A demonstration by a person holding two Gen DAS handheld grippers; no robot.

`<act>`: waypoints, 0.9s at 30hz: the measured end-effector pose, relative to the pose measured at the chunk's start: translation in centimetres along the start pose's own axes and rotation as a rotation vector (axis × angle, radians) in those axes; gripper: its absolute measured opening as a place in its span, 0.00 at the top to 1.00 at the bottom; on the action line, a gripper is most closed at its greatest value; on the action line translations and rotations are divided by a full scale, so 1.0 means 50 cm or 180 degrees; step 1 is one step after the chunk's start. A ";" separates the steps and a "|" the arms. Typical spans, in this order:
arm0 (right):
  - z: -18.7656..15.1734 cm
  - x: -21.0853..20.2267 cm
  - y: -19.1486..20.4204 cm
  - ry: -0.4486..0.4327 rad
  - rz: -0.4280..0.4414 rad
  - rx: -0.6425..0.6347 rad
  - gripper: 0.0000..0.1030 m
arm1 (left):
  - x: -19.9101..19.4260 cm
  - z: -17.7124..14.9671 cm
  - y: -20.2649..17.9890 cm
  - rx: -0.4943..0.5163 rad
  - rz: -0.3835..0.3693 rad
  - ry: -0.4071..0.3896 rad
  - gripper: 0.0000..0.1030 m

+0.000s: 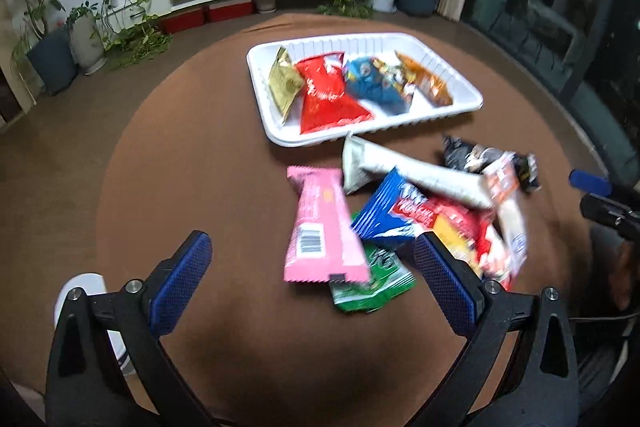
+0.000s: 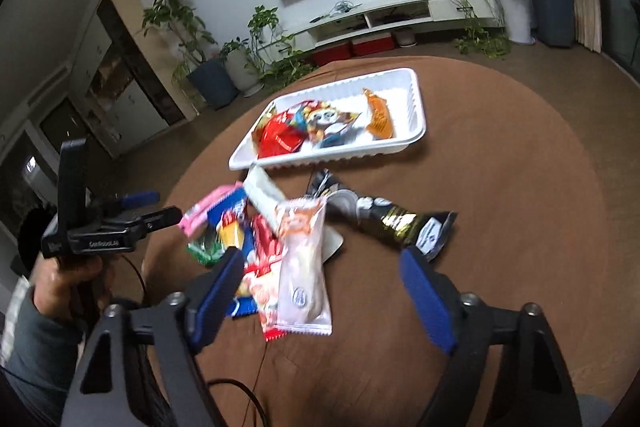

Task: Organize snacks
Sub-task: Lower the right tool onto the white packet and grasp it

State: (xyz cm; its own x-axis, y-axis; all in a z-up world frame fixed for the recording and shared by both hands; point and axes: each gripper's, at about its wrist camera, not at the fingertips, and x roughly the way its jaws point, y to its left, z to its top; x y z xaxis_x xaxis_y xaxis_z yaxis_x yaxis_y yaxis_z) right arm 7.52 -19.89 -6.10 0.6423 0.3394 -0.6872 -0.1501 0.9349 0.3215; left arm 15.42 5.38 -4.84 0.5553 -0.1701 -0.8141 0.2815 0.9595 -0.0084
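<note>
White ribbed plastic tray (image 1: 460, 107) holds gold foil packet (image 1: 283, 83), red packet (image 1: 327, 95), blue packet (image 1: 372, 83) and orange packet (image 1: 428, 83). On the brown tablecloth (image 1: 200, 167): pink barcoded wrapper (image 1: 320, 223), green-and-white packet (image 1: 372, 283), black-and-gold pouch (image 2: 400, 223).

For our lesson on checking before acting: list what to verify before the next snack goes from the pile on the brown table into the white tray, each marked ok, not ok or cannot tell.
1. Left gripper jaws open, nothing between them: ok.
2. Right gripper jaws open and gripping nothing, though the clear packet lies under them: ok.
3. White tray has room: ok, its right end is bare.
4. Pink packet free on top of the pile: ok.
5. Green packet free: not ok, partly under the pink one.
6. Tray steady: cannot tell.
</note>
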 end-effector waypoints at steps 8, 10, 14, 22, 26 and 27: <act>0.001 0.082 0.057 0.0248 -0.0183 -0.0200 0.42 | -0.026 0.003 0.029 -0.0025 0.0114 -0.0037 0.00; -0.002 0.103 0.059 0.0339 -0.0231 -0.0183 0.45 | -0.029 0.001 0.031 -0.0015 0.0152 -0.0034 0.00; -0.010 0.128 0.059 0.0421 -0.0367 -0.0238 0.51 | -0.027 0.001 0.035 -0.0018 0.0161 -0.0032 0.00; -0.023 0.149 0.037 0.0546 -0.0447 -0.0166 0.58 | 0.004 0.017 0.035 0.0070 0.0182 0.0116 0.01; -0.019 0.151 0.035 0.0532 -0.0449 -0.0171 0.64 | 0.021 0.031 0.032 0.0148 0.0202 0.0222 0.01; -0.020 0.150 0.032 0.0527 -0.0443 -0.0156 0.67 | 0.026 0.035 0.033 0.0158 0.0194 0.0253 0.01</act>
State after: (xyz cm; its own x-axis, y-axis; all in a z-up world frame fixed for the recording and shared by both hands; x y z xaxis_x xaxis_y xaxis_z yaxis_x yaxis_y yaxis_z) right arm 11.37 -15.73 -11.38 0.5278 0.2153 -0.8217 -0.1075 0.9765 0.1868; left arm 17.99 6.37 -4.92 0.5093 -0.0914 -0.8558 0.2886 0.9549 0.0698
